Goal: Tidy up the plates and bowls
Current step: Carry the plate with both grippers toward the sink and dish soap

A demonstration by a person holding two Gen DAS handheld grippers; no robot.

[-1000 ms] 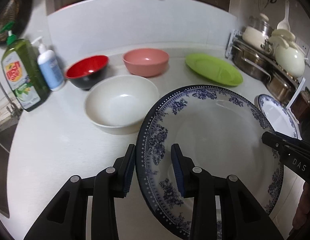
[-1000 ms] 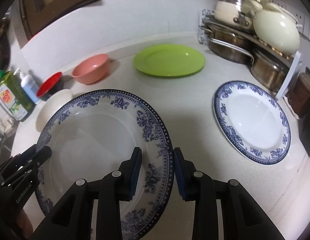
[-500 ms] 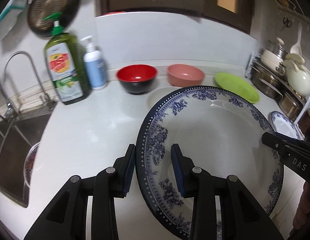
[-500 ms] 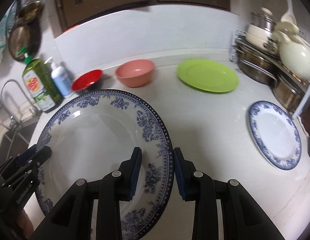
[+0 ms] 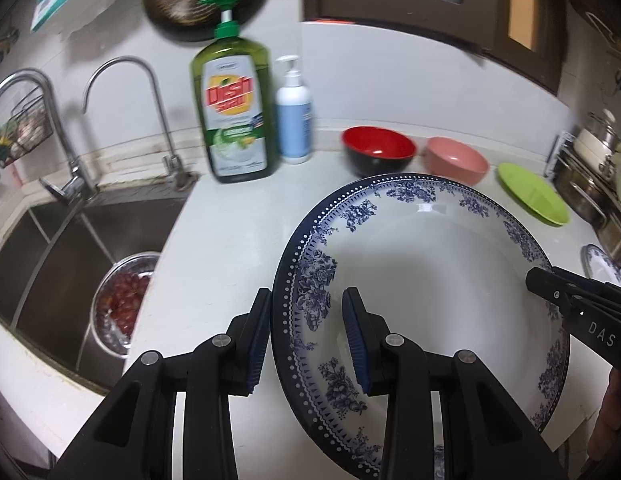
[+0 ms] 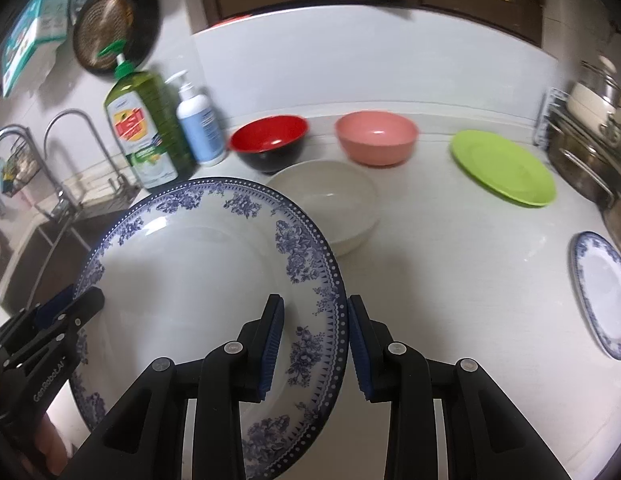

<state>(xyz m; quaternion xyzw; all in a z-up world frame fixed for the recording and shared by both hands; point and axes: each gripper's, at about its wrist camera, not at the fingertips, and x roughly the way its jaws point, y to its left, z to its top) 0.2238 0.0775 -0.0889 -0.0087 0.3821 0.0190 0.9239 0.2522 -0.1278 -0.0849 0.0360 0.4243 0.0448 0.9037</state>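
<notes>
While my left hand-held gripper (image 5: 306, 338) is clamped on the left rim of the large blue-patterned plate (image 5: 430, 276) and my right hand-held gripper (image 6: 315, 342) on its right rim, the plate hangs above the desk (image 6: 450, 272). Only the right view shows the white bowl (image 6: 330, 204) behind the plate; only the left view shows the strainer of red fruit (image 5: 124, 300) in the sink (image 5: 50, 248) by the desk's left edge. The red bowl (image 6: 270, 140), pink bowl (image 6: 374, 136) and green plate (image 6: 502, 172) line the back edge; a small blue plate (image 6: 602, 296) lies near the right edge, with bare desk between.

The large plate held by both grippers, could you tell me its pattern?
White with blue floral rim on the large plate, clearest in the right wrist view.
</notes>
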